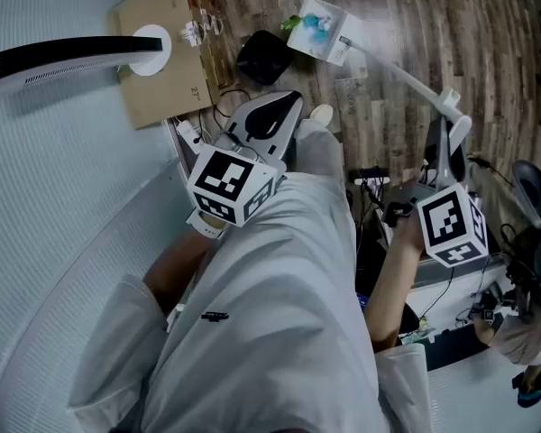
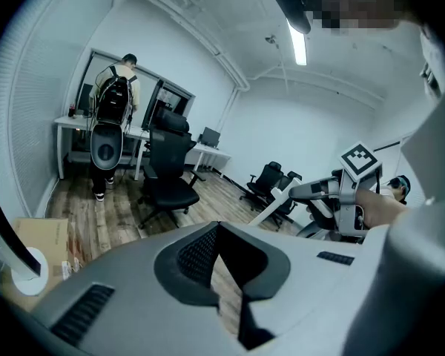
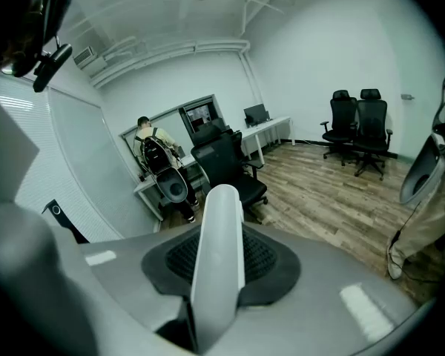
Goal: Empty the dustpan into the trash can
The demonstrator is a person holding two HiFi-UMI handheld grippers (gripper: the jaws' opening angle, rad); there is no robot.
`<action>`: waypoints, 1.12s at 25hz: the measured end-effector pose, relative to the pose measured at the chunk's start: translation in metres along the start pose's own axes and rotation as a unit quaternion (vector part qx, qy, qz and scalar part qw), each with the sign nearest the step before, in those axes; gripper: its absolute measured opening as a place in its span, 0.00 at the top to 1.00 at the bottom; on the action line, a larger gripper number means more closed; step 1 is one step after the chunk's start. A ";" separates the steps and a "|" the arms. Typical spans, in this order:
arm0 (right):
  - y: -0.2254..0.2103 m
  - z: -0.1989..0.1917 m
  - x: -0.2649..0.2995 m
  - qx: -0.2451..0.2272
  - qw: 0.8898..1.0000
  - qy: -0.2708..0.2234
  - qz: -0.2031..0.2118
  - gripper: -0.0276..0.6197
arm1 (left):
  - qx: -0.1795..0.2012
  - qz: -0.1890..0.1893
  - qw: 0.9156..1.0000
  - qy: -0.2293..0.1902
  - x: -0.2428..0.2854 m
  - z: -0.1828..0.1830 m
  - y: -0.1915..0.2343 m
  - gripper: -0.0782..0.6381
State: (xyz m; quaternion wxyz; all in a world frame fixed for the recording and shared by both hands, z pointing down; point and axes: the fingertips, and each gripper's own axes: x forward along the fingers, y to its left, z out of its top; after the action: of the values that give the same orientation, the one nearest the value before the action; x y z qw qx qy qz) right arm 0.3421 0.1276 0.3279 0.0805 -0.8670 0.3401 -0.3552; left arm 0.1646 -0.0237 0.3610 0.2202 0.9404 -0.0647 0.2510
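An office. In the right gripper view two black swivel chairs (image 3: 360,124) stand against the white wall at two o'clock; a white desk (image 3: 271,127) carrying a monitor (image 3: 255,113) runs along the far wall at twelve; a high-backed chair (image 3: 226,162) sits in front of it; a person (image 3: 154,153) wearing a backpack stands by another desk at ten; wood-look flooring (image 3: 326,191) covers the room. In the left gripper view a strip light (image 2: 300,47) glows on the ceiling at one o'clock; a cardboard box (image 2: 37,239) lies at eight.
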 end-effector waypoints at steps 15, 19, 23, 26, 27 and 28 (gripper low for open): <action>0.076 0.001 0.016 -0.058 0.994 0.032 0.082 0.79 | -0.041 0.073 0.995 -0.057 -0.065 0.009 0.055 0.88; 0.085 0.012 0.020 -0.070 0.991 0.044 0.109 0.79 | -0.050 0.102 0.991 -0.074 -0.075 0.016 0.056 0.88; 0.082 0.037 0.033 -0.073 0.987 0.059 0.132 0.79 | -0.058 0.126 0.988 -0.075 -0.066 0.031 0.048 0.88; 0.090 0.037 0.032 -0.087 0.984 0.064 0.145 0.79 | -0.064 0.139 0.985 -0.082 -0.075 0.024 0.052 0.88; 0.094 0.034 0.029 -0.093 0.982 0.064 0.149 0.79 | -0.066 0.142 0.984 -0.086 -0.081 0.020 0.053 0.88; 0.097 0.032 0.026 -0.098 0.981 0.064 0.153 0.79 | -0.068 0.145 0.983 -0.090 -0.086 0.017 0.054 0.88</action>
State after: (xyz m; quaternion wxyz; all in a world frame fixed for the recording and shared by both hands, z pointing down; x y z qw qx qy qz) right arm 0.3257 0.0341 0.2818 0.0267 -0.7840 0.5060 -0.3587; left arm 0.0853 -0.0790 0.3255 0.2383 0.9226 -0.2368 0.1893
